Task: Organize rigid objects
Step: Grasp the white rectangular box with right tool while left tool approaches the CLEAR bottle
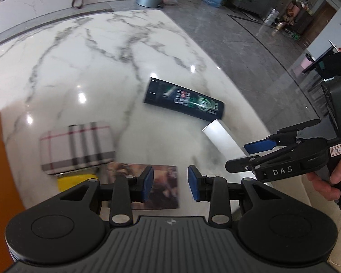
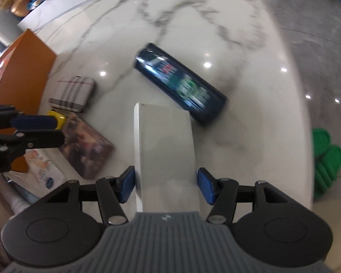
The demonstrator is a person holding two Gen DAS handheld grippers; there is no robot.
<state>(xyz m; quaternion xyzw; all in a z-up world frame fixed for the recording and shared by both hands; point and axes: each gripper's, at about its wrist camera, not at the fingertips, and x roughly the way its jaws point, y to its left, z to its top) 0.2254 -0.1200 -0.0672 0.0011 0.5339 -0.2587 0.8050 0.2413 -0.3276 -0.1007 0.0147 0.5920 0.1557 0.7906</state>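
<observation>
White marble worktop [image 1: 79, 68], grey veins, that's the base. What's the right gripper [image 2: 166, 179] doing?

B: Clamped on the plain white rectangular box [image 2: 163, 141]. The blue pads sit on its two long sides and the box runs straight out ahead of the claw, over the worktop's near edge. A hand [image 1: 327, 182] is on the grip.

A: Left gripper [image 1: 170, 182]?

B: Nothing in it. The jaws are partly apart, a narrow gap. It hangs over the flat tin with a dark printed picture [image 1: 166, 195], which lies at the near edge. I can't tell if it touches the tin.

A: Dark one?

B: A dark blue cylindrical bottle with a green and white label [image 1: 184, 101]. It lies on its side towards the right edge of the worktop, just beyond the far end of the white box. It's blurred, so the print isn't readable.

A: Left side?

B: A beige plaid hard case with grey and red stripes [image 1: 77, 147], near the left edge. A yellow thing [image 1: 75, 182] pokes out from under its near side, touching it. I can't tell what it is. The printed tin is just beside both.

A: Orange?

B: A tall orange box [image 2: 22, 68], upright at the left edge, next to the plaid case.

A: Do the claws touch?

B: No, they're apart, with the right one off to the left claw's right side.
</observation>
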